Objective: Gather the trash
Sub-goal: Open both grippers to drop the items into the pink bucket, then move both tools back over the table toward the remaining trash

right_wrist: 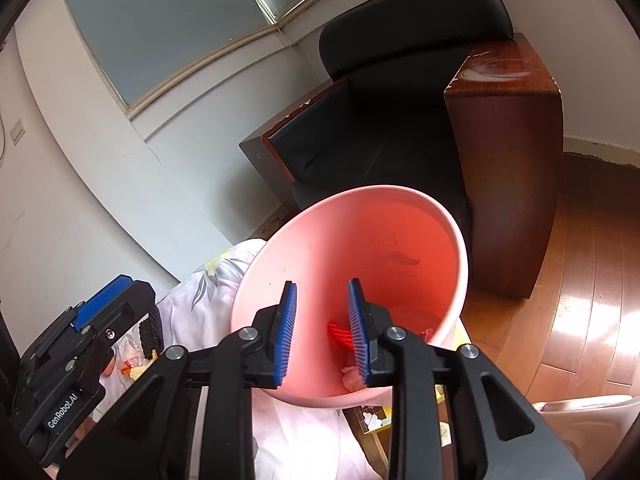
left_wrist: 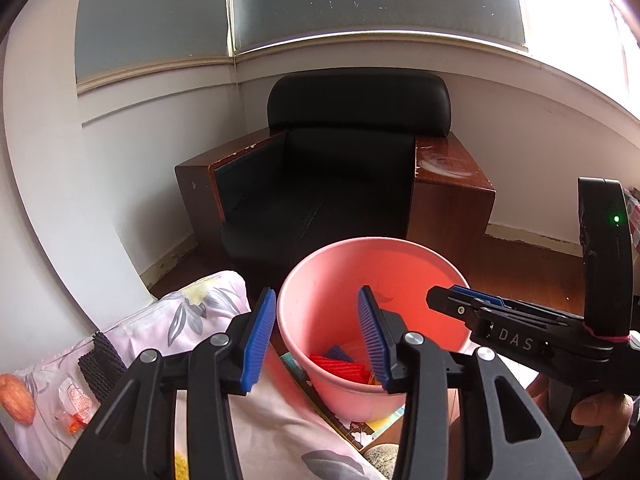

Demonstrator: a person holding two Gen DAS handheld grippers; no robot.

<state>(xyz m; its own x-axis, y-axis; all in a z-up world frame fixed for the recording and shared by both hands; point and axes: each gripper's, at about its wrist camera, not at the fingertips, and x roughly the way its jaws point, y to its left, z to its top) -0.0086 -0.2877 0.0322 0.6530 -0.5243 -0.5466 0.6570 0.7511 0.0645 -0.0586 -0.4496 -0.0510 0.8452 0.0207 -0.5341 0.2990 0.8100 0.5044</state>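
Left wrist view: black armchair [left_wrist: 344,168] behind, pink bucket [left_wrist: 320,280] on the floral cloth [left_wrist: 208,304], red and blue trash pieces [left_wrist: 340,368] at its bottom. Both the left gripper [left_wrist: 316,340] and right gripper [right_wrist: 322,332] hover over it, fingers released, gripping nothing.

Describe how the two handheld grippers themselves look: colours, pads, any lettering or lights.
Both the left gripper and the right gripper have black plastic linkage arms with silver pivot bolts and ribbed blue finger pads. The right one's body reads "DAS", shows a green light and a red band; the left's reads "GenRobot.AI".
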